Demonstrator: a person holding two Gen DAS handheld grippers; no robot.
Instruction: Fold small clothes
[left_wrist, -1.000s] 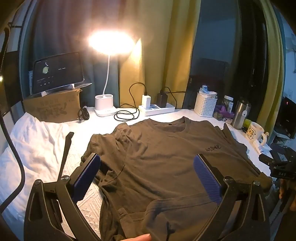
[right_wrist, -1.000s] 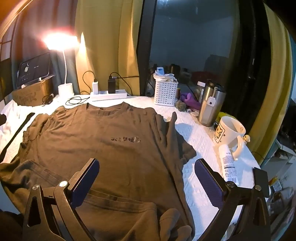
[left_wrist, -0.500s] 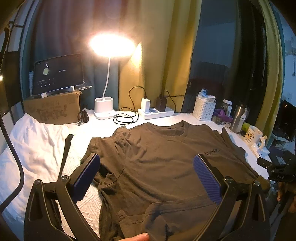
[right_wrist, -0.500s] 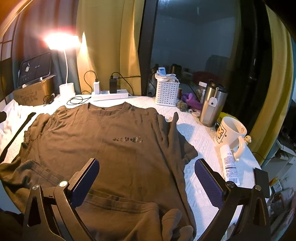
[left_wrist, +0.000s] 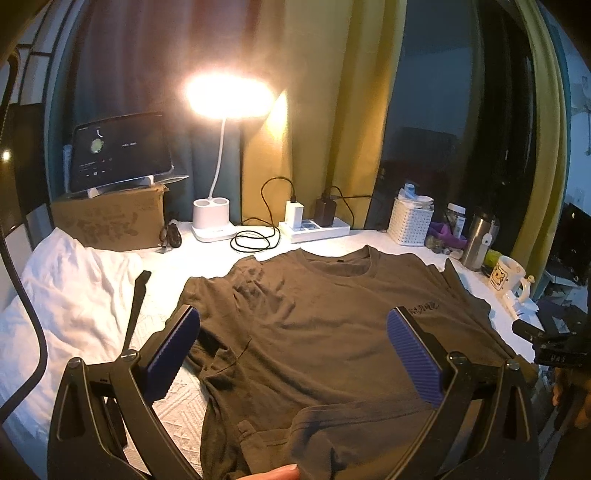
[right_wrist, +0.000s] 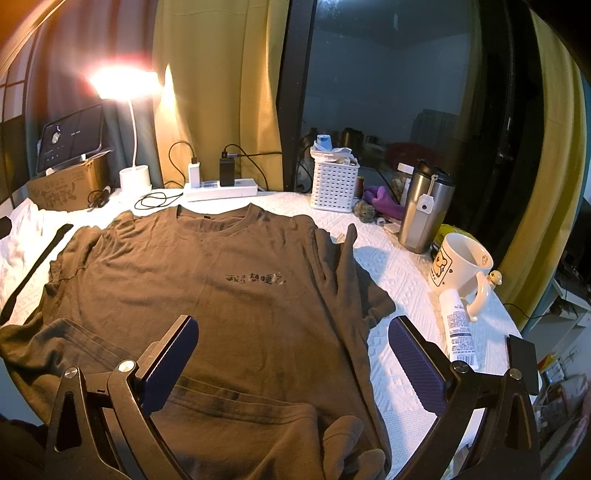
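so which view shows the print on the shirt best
The right wrist view. There the print sits near the middle of the shirt, unobstructed and large enough to make out as dark characters. In the left wrist view the print is small, off toward the right edge, just above the left gripper's right finger.

Our left black two-finger gripper (left_wrist: 293, 349): angular black plastic arms, ribbed blue rubber pads (left_wrist: 413, 356), silver screws at the pivots. Our right black two-finger gripper (right_wrist: 293, 363): same angular frame, darker navy textured pads (right_wrist: 415, 363), silver screw heads, triangular cut-outs in the arms.
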